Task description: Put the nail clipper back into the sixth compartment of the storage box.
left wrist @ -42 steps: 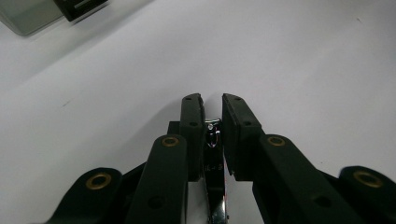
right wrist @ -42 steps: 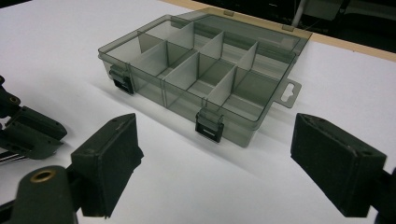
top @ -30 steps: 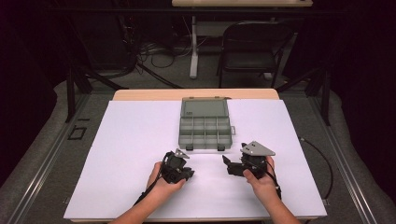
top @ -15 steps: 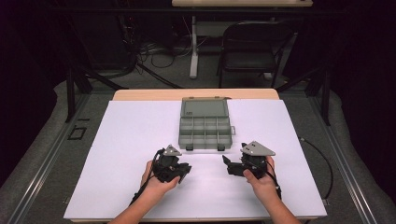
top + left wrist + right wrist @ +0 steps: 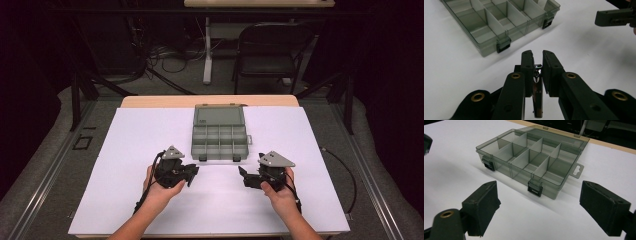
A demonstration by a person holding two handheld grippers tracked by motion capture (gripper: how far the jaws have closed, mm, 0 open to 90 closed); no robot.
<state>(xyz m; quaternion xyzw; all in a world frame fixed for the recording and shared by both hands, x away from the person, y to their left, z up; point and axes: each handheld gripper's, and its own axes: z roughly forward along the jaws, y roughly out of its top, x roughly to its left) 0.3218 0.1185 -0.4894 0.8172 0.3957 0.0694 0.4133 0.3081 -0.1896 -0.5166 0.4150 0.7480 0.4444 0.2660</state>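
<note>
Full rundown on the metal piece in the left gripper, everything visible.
The metal piece is small, flat and shiny, chrome-like, seen edge-on in the left gripper view, too close to tell what it is. It stands upright between the two black pads of the left gripper, which are shut on it, with its lower end hanging below them. It is held off the white table, in front of the open grey organizer box, touching neither.

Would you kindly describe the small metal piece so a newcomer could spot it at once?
Start at the white table and its grey compartment box. In front of the box's near left corner, the left gripper is shut on a slim metal piece. Its chrome shine sets it apart from the matte black jaws.
</note>
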